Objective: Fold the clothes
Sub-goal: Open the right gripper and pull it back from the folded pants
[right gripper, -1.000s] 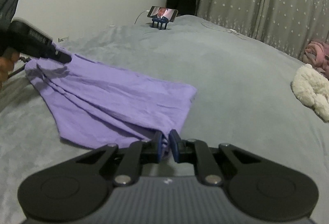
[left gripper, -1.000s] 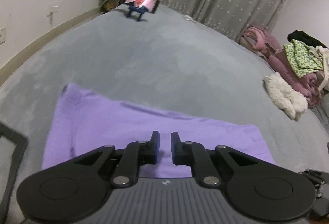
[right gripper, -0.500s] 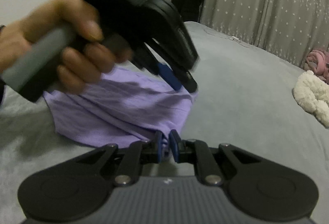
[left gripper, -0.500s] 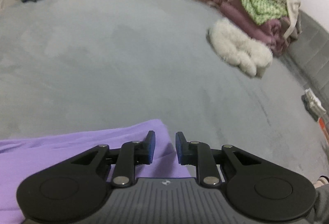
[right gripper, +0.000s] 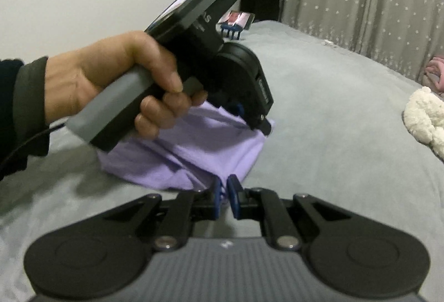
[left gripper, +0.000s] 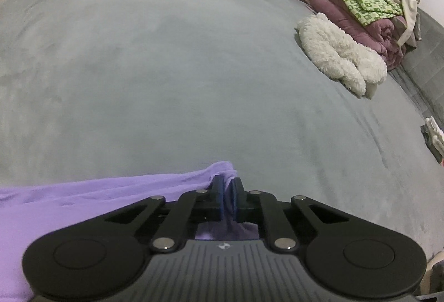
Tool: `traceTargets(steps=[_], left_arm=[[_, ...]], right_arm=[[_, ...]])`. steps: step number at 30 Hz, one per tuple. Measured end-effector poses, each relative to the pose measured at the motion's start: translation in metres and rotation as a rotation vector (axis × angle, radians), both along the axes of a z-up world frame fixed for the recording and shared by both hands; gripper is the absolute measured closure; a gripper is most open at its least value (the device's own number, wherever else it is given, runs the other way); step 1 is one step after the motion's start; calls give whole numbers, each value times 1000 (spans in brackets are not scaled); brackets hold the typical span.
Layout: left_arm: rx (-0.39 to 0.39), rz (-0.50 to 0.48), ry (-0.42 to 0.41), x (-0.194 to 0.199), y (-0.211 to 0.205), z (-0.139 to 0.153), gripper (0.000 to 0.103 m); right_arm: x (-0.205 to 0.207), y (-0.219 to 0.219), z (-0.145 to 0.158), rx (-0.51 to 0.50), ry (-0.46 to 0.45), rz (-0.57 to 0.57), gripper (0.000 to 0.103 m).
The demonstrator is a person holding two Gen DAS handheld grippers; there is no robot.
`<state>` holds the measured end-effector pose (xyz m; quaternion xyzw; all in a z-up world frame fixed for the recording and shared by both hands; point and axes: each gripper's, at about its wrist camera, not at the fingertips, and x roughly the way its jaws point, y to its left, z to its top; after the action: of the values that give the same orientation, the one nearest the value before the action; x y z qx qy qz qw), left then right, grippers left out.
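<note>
The left gripper (left gripper: pixel 227 188), open over the purple garment (right gripper: pixel 194 152) a second ago, now pinches its far corner beside the right gripper (right gripper: pixel 224 192), also clamped on cloth, readying a two-handed fold.

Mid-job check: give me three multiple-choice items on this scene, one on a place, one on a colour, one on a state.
1. Where does the fluffy white fleece garment lie?
A. beside the pink blanket pile
B. under the phone stand
C. on the purple garment

2. What colour is the thin knit garment being folded?
A. green
B. purple
C. white

3. How is the left gripper?
A. wide open
B. shut on purple cloth
C. holding the phone

A: it touches the pink blanket pile.
B: lilac fabric on the grey bed.
B: cloth sits between its jaws.
</note>
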<state>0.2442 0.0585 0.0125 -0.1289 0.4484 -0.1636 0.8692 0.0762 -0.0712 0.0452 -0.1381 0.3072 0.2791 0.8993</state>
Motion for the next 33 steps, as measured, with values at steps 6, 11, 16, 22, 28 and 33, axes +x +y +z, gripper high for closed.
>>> traceTargets(steps=[6,11,16,22,28,33], left_arm=[[-18,6,2,3,1,-2,94],[-22,14,-21,0,0,-1,94],[-55,25,-65,-11,10,14,94],[-65,73,-133,-51,50,39,94],[-4,197,-142,-89,117,32,93],[-22,280,-87,-89,148,3,93]], right_arm=[[-3,-9,4,-37,50,29,100],[0,-18,9,-4,33,-10,99],[7,-30,9,74,50,-48,78],[18,-38,12,263,81,-129,64],[43,-47,-11,439,242,-297,62],[52,-67,-31,644,418,-350,93]])
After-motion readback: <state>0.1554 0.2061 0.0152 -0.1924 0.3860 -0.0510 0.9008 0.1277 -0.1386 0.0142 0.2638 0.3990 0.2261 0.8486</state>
